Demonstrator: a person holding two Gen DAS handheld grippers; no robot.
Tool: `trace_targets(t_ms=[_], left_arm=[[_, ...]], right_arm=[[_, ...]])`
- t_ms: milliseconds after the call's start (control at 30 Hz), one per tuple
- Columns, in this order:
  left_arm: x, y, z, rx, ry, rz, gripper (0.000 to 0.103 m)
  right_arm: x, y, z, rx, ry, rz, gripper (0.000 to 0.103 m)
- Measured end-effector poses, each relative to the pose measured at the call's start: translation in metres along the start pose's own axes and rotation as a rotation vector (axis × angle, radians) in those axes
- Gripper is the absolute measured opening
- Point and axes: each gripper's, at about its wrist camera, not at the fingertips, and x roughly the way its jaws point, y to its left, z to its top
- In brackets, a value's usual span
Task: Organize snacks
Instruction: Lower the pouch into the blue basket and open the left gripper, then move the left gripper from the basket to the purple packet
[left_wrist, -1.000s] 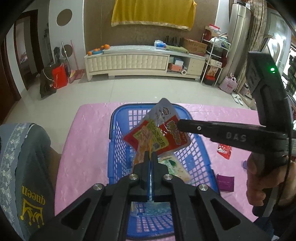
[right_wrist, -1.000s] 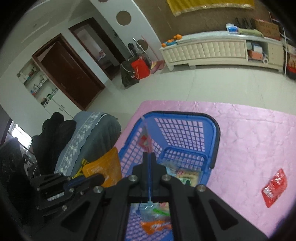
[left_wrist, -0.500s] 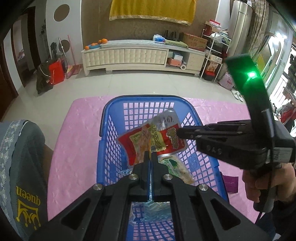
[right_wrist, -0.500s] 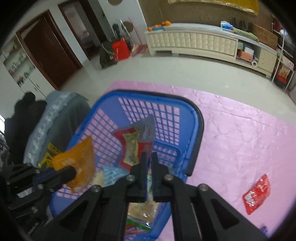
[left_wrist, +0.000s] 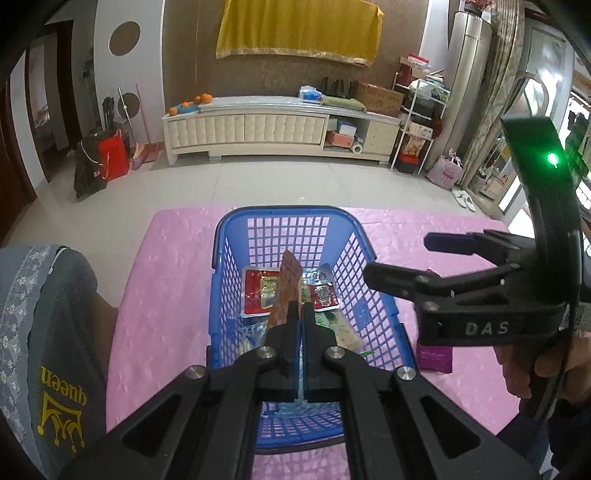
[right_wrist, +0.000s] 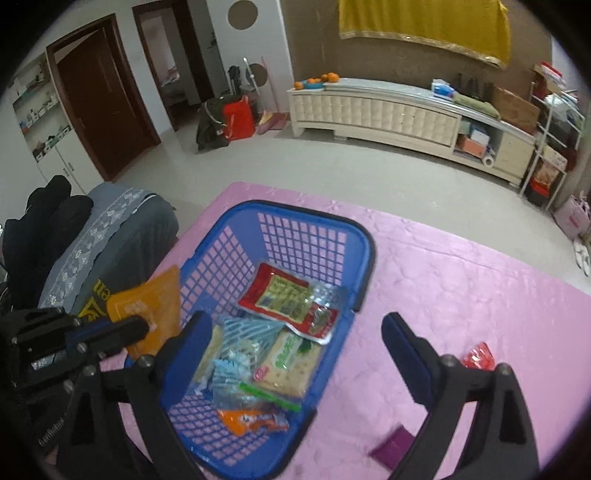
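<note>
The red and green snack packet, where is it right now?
In the right wrist view the red and green snack packet lies flat inside the blue basket toward its far end, beside the cracker pack; the open right gripper is clear of it.

- Both pictures are bright, with soft, even light all over the room.
- In the left wrist view, daylight comes in from the window side at the far right edge, and it looks washed out and white there.
- A small green lamp (left_wrist: 553, 159) glows on the right claw (left_wrist: 395, 258) and makes a little halo.
- The shiny pale tile floor (left_wrist: 258, 184) gives back a soft gleam.
- Straight lines bend like a bowl near the edges, and the corners go black.
- In the right wrist view, the right claw's own black arms look smeary and blurred up close.
- The see-through snack bags (right_wrist: 236, 373) in the blue plastic basket (right_wrist: 364, 254) show small glints.
- Shadows on the pink quilted surface (right_wrist: 461, 280) are faint.
</note>
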Motion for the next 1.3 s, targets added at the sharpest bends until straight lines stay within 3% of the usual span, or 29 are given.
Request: trace_targets(t_ms=[233,600,1033,1300], left_arm=[[0.005,-0.01,0.002,0.034,0.02,-0.014,0.0],[0.033,-0.027,0.016,0.104,0.049,-0.016,0.0],[0.082,-0.027,0.035,0.156,0.076,0.065,0.0],[0.101,-0.024,0.041,0.167,0.102,0.056,0.002]], right_arm=[[-0.009,-0.002,-0.012,0.025,-0.004,-0.033,0.095],[-0.007,-0.024,-0.024,0.093,-0.004,-0.017,0.095],[0.021,-0.052,-0.015,0.102,0.021,-0.003,0.095],[0.04,-0.055,-0.012,0.131,0.037,0.038,0.095]])
